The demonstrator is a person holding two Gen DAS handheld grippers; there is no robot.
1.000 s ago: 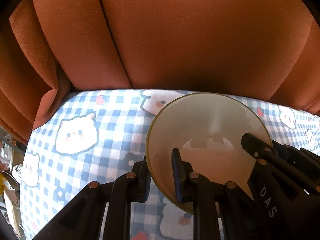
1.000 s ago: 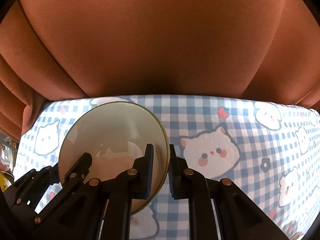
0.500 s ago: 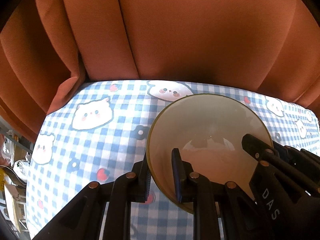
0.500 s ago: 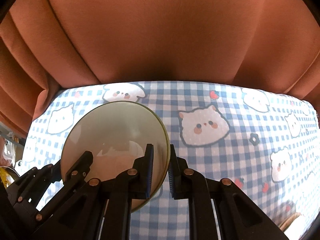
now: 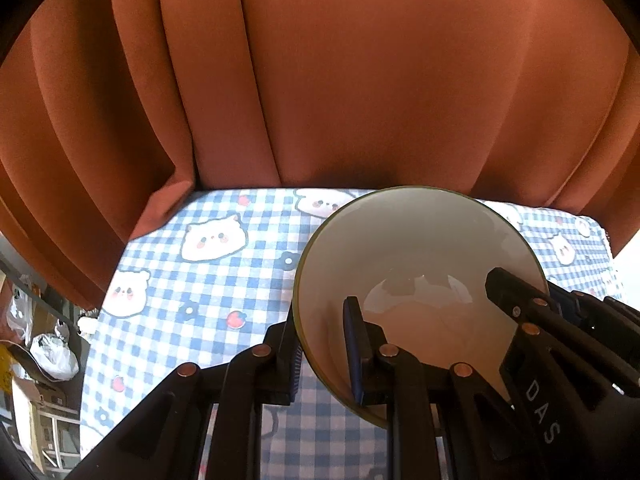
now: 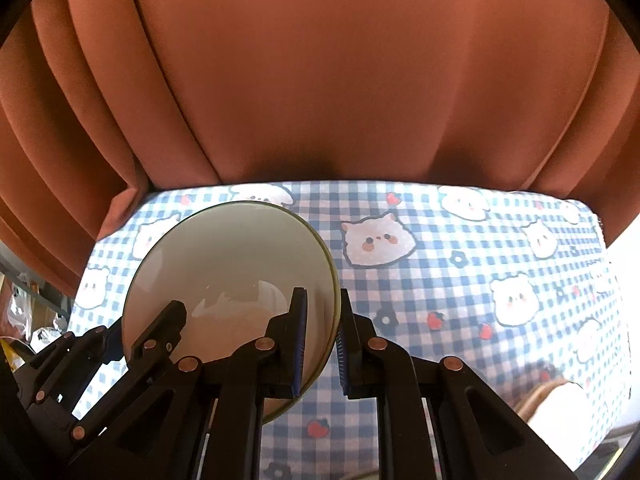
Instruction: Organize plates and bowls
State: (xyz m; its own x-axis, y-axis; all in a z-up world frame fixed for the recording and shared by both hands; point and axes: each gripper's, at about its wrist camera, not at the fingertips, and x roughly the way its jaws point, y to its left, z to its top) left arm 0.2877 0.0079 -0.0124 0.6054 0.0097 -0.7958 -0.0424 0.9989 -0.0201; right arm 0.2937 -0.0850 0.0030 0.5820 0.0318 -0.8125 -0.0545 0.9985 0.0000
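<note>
A cream bowl (image 5: 416, 256) with a thin green rim is held up above the table by both grippers. My left gripper (image 5: 322, 344) is shut on its left rim, one finger inside and one outside. My right gripper (image 6: 322, 336) is shut on the right rim of the same bowl (image 6: 232, 264). The right gripper also shows at the right edge of the left wrist view (image 5: 560, 332), and the left gripper at the lower left of the right wrist view (image 6: 132, 344). The bowl looks empty and glossy inside.
The table wears a blue-and-white checked cloth (image 6: 460, 272) with cat and bear faces. An orange-brown curtain (image 5: 320, 80) hangs right behind it. Clutter and bags (image 5: 48, 352) lie on the floor at left. A blurred brown-and-white thing (image 6: 556, 396) sits near the table's right front.
Both grippers with the bowl have pulled back and risen; more of the cloth and curtain shows, and the table's far edge sits lower in both views. The grip is unchanged.
</note>
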